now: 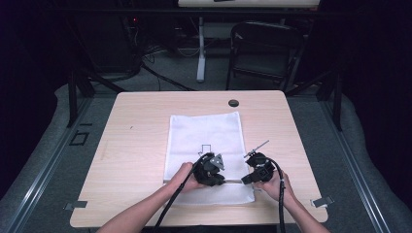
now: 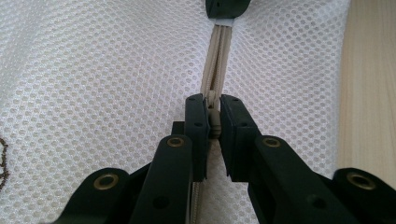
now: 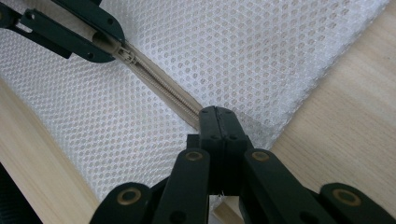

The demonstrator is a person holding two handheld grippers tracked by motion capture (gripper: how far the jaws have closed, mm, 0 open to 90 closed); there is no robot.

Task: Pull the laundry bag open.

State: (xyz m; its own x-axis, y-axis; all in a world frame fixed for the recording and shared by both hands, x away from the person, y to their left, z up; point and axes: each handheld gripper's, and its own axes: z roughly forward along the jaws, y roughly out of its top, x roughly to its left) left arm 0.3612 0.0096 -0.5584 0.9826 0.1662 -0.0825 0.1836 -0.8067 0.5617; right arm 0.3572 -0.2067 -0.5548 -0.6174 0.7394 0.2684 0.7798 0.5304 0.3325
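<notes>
Zipping a mesh bag (image 1: 204, 141) on the table (image 1: 131, 145) — left tool (image 2: 214, 122) clenched on the zipper slider (image 2: 214, 122), right tool (image 3: 218, 122) clamping the zipper's end; most of the zipper (image 3: 161, 93) seems still to run.

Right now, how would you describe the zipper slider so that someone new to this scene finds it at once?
On the wooden table lies a white mesh bag, with a beige zipper running along its near edge. The zipper slider is the small beige piece pinched in the left gripper, while the right gripper clamps the zipper's end at the bag's corner.
</notes>
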